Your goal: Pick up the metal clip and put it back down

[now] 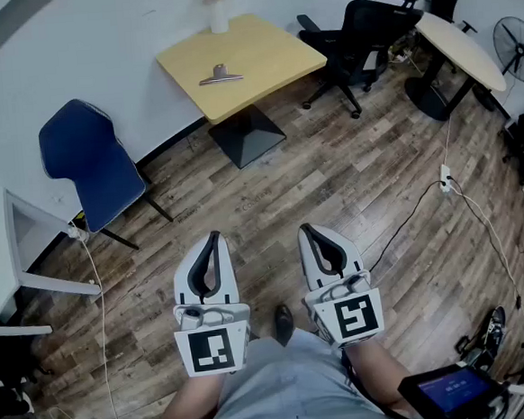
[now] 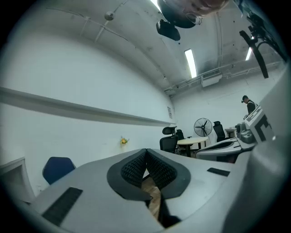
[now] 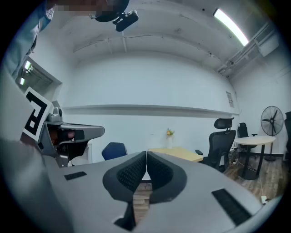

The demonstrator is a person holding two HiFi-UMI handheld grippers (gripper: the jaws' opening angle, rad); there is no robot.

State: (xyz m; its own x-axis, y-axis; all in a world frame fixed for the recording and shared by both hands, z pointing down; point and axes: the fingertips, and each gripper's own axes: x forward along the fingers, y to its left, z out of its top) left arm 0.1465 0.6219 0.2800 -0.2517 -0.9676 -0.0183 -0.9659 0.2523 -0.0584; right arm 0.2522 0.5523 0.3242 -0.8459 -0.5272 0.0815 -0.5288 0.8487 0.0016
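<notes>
Dark wood-plank floor (image 1: 333, 189) below, with square pale-yellow wooden tabletop (image 1: 267, 41) by white wall (image 1: 96, 45). Flat near tabletop's middle, silver metal clip (image 1: 220, 75), well apart from both grippers. Over floor, side by side and level: left gripper (image 1: 215, 238) and right gripper (image 1: 303, 231), fingers closed together, empty.

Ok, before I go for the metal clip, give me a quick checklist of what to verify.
1. The metal clip lies free on the table: ok.
2. The left gripper is empty: ok.
3. The right gripper is empty: ok.
4. Jaws open for a grab: not ok, both shut.
5. Within reach of the metal clip: not ok, the table stands across the floor.
6. The vase stands apart from it: ok.
</notes>
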